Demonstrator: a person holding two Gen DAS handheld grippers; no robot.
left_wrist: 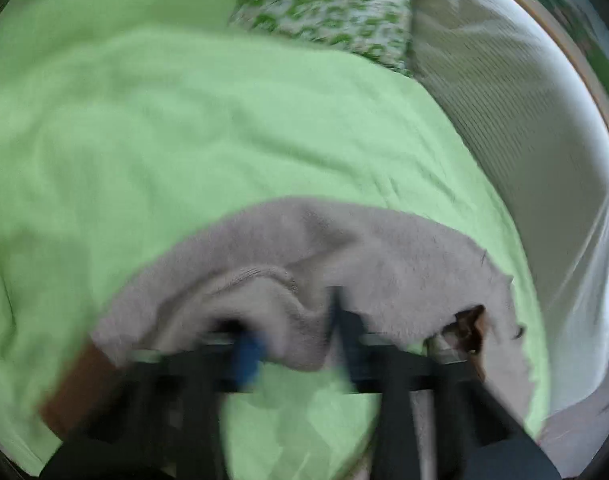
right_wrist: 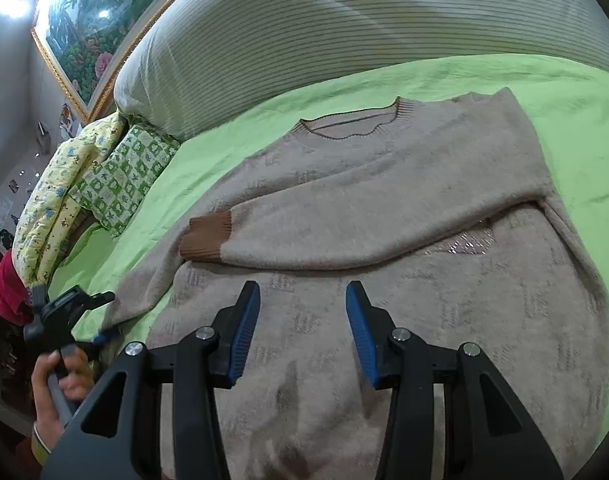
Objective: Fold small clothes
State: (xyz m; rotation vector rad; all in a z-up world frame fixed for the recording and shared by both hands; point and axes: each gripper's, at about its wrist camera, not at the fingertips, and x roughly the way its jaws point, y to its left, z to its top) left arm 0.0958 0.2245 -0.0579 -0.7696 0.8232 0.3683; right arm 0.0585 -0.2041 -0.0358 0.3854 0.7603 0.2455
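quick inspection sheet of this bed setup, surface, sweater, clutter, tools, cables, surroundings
surface: green bedsheet, wrinkled, on a bed.
job's things: beige sweater lying face up, one sleeve folded across the chest, brown cuff at its end.
clutter: green patterned pillow and yellow quilt stacked at the bed's side; red cloth below them.
grippers: right tool open, hovering over the sweater's lower body; left tool at the sweater's edge, its wrist view blurred, cloth seems to lie between its fingers, grip unclear.
cables: nothing seen.
surroundings: striped padded headboard; framed floral painting on the wall.
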